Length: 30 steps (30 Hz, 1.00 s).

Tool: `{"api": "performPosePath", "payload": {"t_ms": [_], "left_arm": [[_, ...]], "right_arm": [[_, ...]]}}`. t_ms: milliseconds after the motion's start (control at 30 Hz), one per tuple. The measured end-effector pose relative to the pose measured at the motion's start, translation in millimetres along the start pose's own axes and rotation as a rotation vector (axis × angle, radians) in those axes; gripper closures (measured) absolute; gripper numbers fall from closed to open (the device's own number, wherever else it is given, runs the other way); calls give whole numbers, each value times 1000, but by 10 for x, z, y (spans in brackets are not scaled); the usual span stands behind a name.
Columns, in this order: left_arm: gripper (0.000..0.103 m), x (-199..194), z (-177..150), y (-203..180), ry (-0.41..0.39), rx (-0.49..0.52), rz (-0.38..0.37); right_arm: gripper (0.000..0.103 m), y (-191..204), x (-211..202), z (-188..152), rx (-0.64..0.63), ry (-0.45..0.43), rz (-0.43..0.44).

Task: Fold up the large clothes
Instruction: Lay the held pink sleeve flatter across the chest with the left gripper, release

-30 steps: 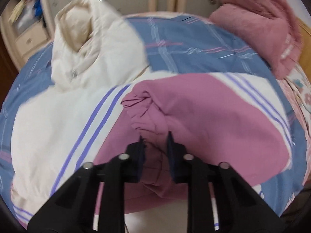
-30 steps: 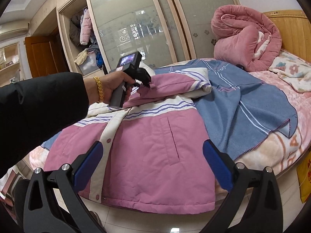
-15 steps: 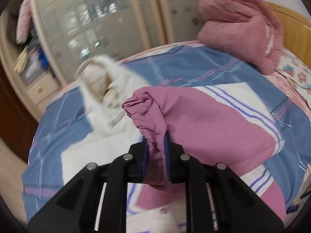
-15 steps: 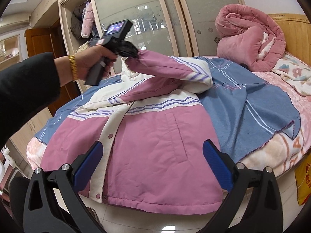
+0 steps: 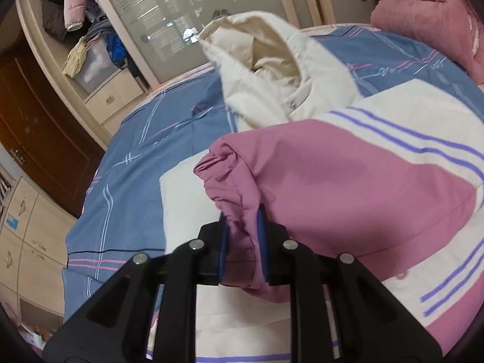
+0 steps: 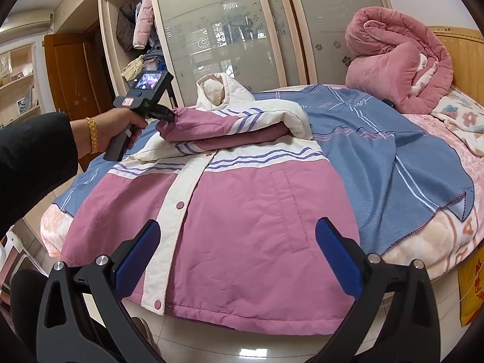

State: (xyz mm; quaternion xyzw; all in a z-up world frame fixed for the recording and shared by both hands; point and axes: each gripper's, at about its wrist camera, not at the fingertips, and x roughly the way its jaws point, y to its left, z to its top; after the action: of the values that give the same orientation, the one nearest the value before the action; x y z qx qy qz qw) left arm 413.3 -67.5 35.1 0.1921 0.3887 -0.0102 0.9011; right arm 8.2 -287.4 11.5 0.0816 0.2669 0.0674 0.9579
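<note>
Fingers, left: left gripper (image 5: 243,242) was clamped on the pink sleeve (image 5: 332,187) at its cuff.
Fingers, right: right gripper (image 6: 239,260) was spread wide, holding nothing, hovering over the jacket hem.
Jacket (image 6: 230,220): lay front up on the bed (image 6: 438,236), over a blue blanket (image 6: 393,163).
Sleeve: folded across the chest, below the cream hood (image 5: 272,69).
Quilt (image 6: 396,60): pink, bundled against the headboard.
</note>
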Motion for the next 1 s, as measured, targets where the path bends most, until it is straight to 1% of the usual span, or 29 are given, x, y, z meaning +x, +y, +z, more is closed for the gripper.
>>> {"api": "performPosePath", "payload": {"t_ms": [67,233,333,400,467,567,700,767,833,900,933,967,1000], "left_arm": [[85,51,-7,33,-2,7,14],[84,-16,9,178,-61,30,84],[81,67,-45,274,-51,47,125],[80,203,-140,306,-7,54,113],[79,294,-246,283,8,72,120],[77,323,-288,302,7,52,109],[75,184,-238,433,-30,-25,80],[73,129,-250,444,-52,-22,91],[72,179,-299,395,-34,6,100],[61,312,-383,330,7,47,125],[51,373,-435,296,23,67,148],[37,399,-460,288,26,75,167],[30,414,-486,300,20,68,200]], "right_arm": [[1,26,16,-8,-5,4,0],[1,61,69,-16,-14,17,-1],[1,70,105,-15,-16,23,-2],[1,72,126,-14,-17,26,-3],[1,72,136,-14,-16,27,-2],[1,81,162,-16,-18,32,-4],[1,95,178,-16,-25,35,-5],[1,89,189,-8,-23,37,-5],[1,86,197,-9,-21,39,-4],[1,97,202,-18,-24,39,-3],[1,103,206,-21,-26,40,-2],[1,114,209,-23,-28,41,-3],[1,121,211,-26,-31,42,-4]]}}
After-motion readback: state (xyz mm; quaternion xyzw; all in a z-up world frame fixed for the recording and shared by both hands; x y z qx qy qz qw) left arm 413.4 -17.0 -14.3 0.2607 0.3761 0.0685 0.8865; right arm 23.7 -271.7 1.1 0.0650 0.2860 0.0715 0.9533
